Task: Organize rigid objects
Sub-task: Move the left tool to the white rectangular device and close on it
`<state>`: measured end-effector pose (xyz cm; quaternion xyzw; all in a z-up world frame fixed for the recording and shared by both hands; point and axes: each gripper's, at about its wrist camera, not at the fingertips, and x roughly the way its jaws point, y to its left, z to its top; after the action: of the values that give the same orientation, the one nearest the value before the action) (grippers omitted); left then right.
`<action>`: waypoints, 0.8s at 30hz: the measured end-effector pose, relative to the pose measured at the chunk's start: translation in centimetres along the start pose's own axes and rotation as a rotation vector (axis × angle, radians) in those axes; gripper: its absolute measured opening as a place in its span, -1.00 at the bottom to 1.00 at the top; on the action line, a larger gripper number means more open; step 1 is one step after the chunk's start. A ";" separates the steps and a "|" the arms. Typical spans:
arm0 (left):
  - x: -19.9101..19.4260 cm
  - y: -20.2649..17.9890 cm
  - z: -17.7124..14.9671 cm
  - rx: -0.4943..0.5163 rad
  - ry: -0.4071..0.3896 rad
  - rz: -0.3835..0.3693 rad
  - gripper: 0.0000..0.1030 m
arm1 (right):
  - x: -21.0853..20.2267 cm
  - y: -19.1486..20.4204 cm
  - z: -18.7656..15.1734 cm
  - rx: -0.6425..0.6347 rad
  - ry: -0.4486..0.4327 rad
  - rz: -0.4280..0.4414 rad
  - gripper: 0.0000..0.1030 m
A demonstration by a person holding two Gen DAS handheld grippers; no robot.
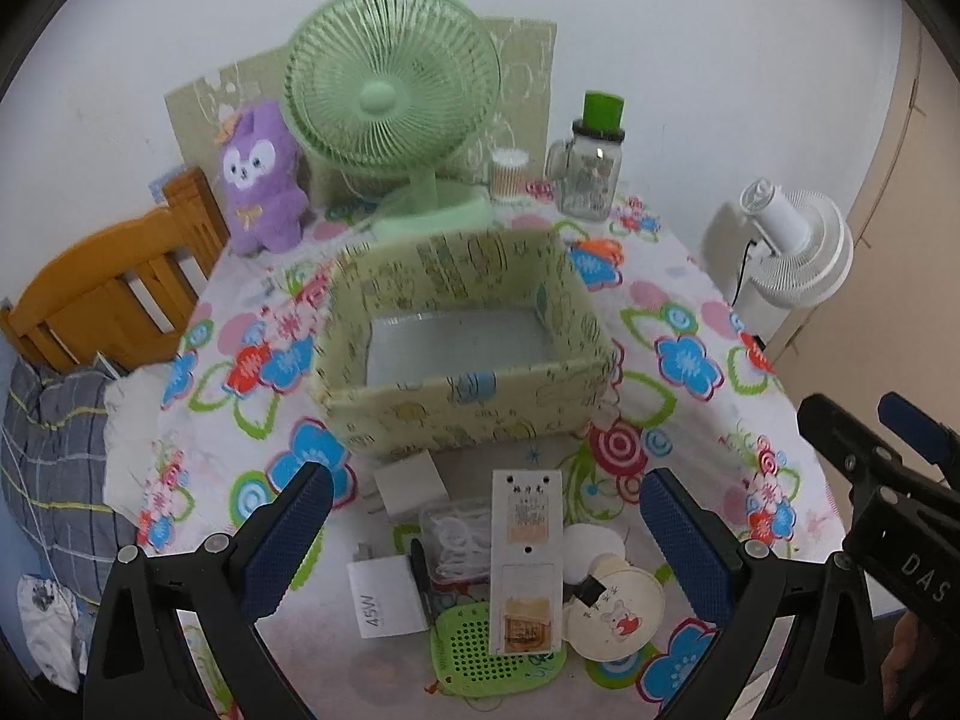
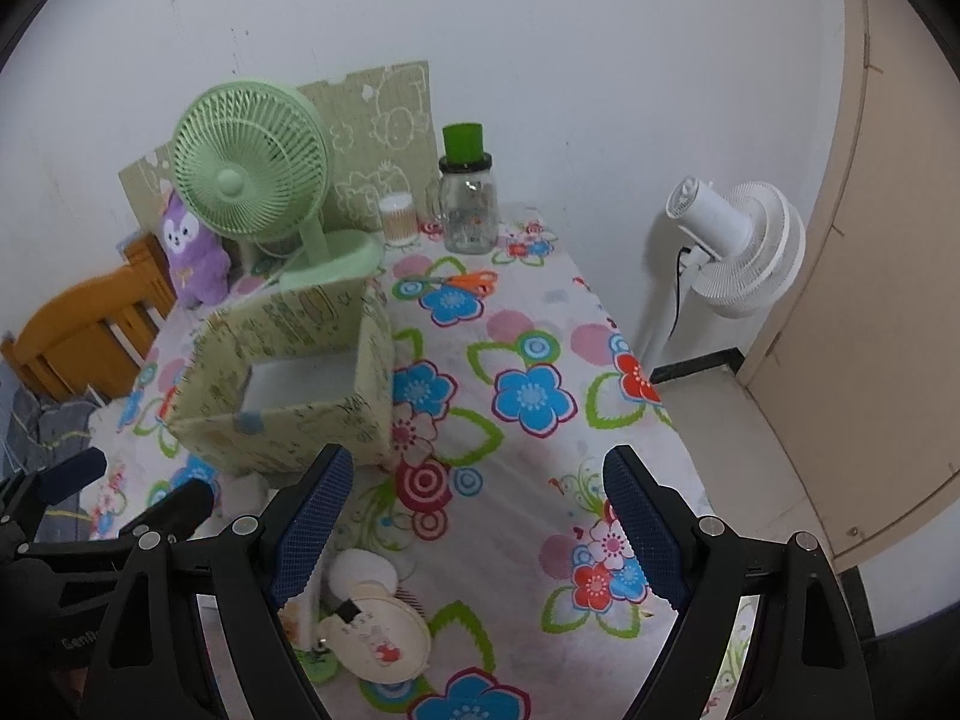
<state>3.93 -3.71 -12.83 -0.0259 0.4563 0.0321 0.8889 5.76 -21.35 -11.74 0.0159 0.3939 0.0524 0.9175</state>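
Observation:
A pale green patterned storage box stands open and empty in the middle of the flowered table. In front of it lie a white 45W charger, a second white plug, a clear case of white rings, a tall white box, a green perforated pad and a round cream case with a rabbit. My left gripper hangs open above this pile, touching nothing. My right gripper is open over bare tablecloth to the right of the storage box, with the round cream case below its left finger.
At the table's back stand a green desk fan, a purple plush, a cotton-swab tub and a green-lidded glass jar. Orange scissors lie behind the box. A wooden chair is left, a white floor fan right.

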 end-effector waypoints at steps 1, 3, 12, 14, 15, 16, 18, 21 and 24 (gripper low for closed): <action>0.6 0.0 -0.3 -0.002 0.012 0.000 1.00 | 0.4 0.0 -0.2 -0.002 0.002 0.002 0.70; 1.5 -0.2 -0.9 0.002 0.021 0.003 1.00 | 1.3 0.0 -0.6 -0.008 0.008 0.006 0.70; 5.6 -0.9 -3.0 0.020 0.088 0.029 0.98 | 4.3 0.4 -2.7 -0.037 0.057 0.018 0.70; 6.3 -0.9 -3.3 0.026 0.093 0.038 0.98 | 4.9 0.4 -3.0 -0.045 0.065 0.015 0.70; 6.7 -1.1 -3.6 0.030 0.094 0.044 0.98 | 5.1 0.3 -3.1 -0.047 0.067 0.016 0.70; 7.0 -1.1 -3.8 0.028 0.097 0.048 0.97 | 5.4 0.3 -3.3 -0.047 0.072 0.018 0.70; 7.5 -1.3 -4.0 0.024 0.105 0.038 0.95 | 6.1 0.3 -3.7 -0.049 0.088 0.025 0.70; 8.2 -1.6 -4.2 0.028 0.113 0.038 0.92 | 6.8 0.2 -4.2 -0.054 0.105 0.029 0.70; 8.8 -1.9 -4.4 0.029 0.123 0.041 0.88 | 7.3 0.3 -4.6 -0.059 0.118 0.036 0.71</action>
<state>5.58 -5.62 -22.51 -0.0056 0.5108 0.0421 0.8586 7.36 -20.32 -20.15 -0.0071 0.4453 0.0814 0.8917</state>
